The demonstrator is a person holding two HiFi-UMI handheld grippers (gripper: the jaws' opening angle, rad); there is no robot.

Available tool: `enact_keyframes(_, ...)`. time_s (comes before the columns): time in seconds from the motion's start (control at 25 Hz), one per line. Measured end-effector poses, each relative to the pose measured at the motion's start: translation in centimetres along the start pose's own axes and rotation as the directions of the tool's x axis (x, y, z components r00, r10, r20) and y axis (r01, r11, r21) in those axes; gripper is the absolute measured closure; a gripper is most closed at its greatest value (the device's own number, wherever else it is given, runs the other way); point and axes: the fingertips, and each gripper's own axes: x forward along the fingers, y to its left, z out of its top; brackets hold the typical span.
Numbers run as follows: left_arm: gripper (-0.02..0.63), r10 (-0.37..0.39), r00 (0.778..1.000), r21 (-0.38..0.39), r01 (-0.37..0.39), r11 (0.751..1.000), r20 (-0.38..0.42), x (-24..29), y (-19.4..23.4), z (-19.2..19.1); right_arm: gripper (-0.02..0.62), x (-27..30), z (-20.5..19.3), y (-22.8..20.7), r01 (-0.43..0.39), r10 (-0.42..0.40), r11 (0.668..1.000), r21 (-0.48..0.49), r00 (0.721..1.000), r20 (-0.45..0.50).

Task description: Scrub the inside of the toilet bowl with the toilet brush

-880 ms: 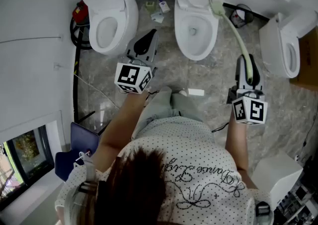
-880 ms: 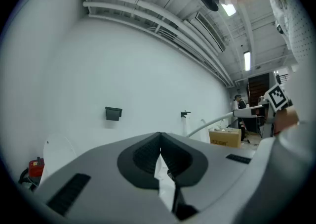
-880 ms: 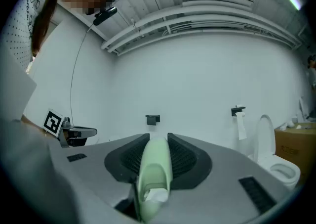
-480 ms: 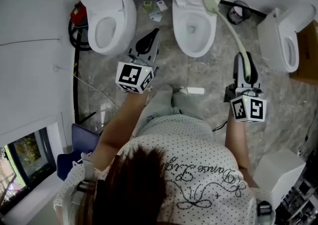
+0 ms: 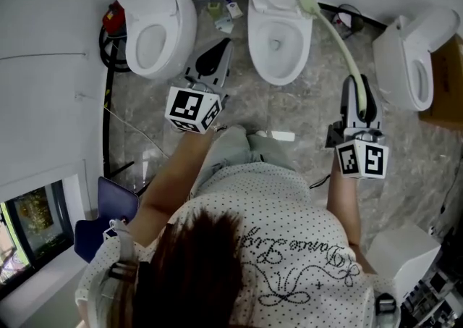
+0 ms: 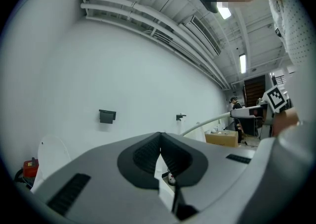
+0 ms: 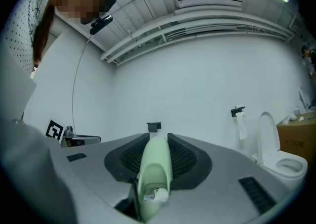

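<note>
Grey marbled floor runs to a white wall with three toilets, and the left tongs [image 5: 221,47] are clenched on nothing, hovering between the left toilet [image 5: 173,37] and the middle toilet [image 5: 255,43]. Further right, the right tongs [image 5: 354,86] grasp the handle of the pale green toilet brush [image 5: 338,38], whose head sits at the far right edge of the raised seat, not in the bowl. Scrubbing well likely means swinging the head left, lowering it below the rim and gripping firmly so the long curved handle doesn't flex away.
</note>
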Motion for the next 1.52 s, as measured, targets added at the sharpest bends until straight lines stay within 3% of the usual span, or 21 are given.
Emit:
enact_keyframes(0.52, 0.603, 0.019, 1.000, -0.027, -0.018, 0.999, 0.017, 3.8, 3.6, -0.3, 0.469, 5.5, -0.7, -0.6, -0.020, 0.020, 1.000, -0.012, 1.000, -0.005)
enact_keyframes(0.92, 0.603, -0.098, 0.995, -0.012, 0.098, 0.995, 0.005, 13.8, 11.7, -1.4, 0.469, 16.8, -2.4, -1.3, 0.019, -0.021, 0.999, -0.039, 0.998, -0.061)
enact_keyframes(1.28, 0.603, -0.153, 0.985, -0.076, 0.147, 0.986, -0.074, 20.2, 17.7, -5.3, 0.469, 22.0, -7.2, -2.4, 0.095, -0.087, 0.994, 0.045, 0.985, -0.146)
enact_keyframes(1.52, 0.603, -0.124, 0.982, -0.120, 0.107, 0.987, -0.143, 22.3, 18.8, -8.9, 0.469, 23.1, -11.1, -5.0, 0.095, -0.075, 0.993, 0.071, 0.966, -0.248)
